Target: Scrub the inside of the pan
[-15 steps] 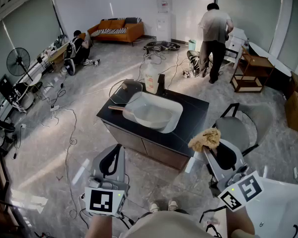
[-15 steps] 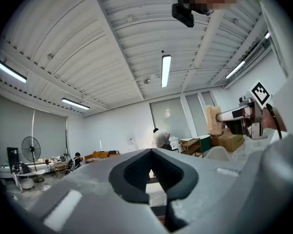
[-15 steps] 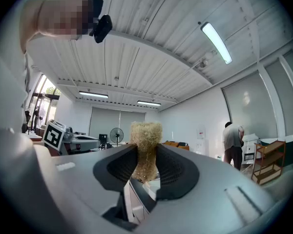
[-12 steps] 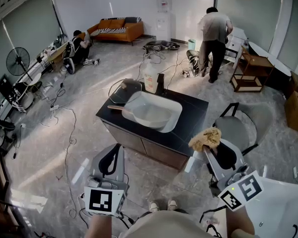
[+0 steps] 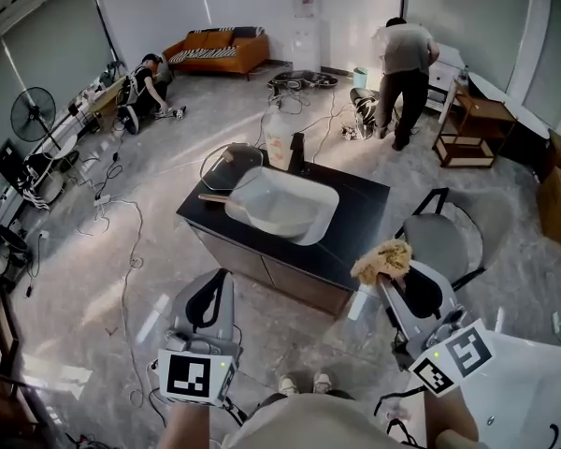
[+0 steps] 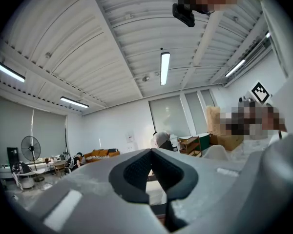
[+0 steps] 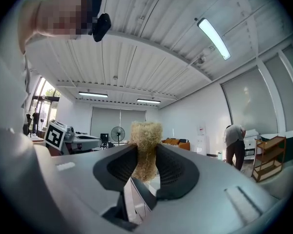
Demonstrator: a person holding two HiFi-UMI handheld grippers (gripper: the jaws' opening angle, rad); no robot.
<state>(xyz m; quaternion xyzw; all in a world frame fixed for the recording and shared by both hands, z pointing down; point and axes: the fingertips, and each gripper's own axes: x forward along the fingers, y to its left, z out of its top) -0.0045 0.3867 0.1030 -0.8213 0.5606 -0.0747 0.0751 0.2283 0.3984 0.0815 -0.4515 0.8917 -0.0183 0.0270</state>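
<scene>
The right gripper (image 7: 145, 165) is clenched on a tan fibre scrubber (image 7: 145, 139), whose tuft stands up above the two dark pads in the right gripper view. In the head view this gripper sits at the lower right of the frame. The left gripper (image 6: 151, 155), at the lower left of the head view, is closed with nothing between its jaws. Both are held over the floor, well apart from the bench (image 5: 360, 215), a dark-topped cabinet at mid-frame. On it lies the pale pan (image 5: 282, 206), its handle (image 5: 213, 197) pointing to the left of the frame. A glass lid (image 5: 232, 165) lies just beside the pan toward the upper left. A translucent jug (image 5: 277, 142) stands at or just behind the bench's far edge.
</scene>
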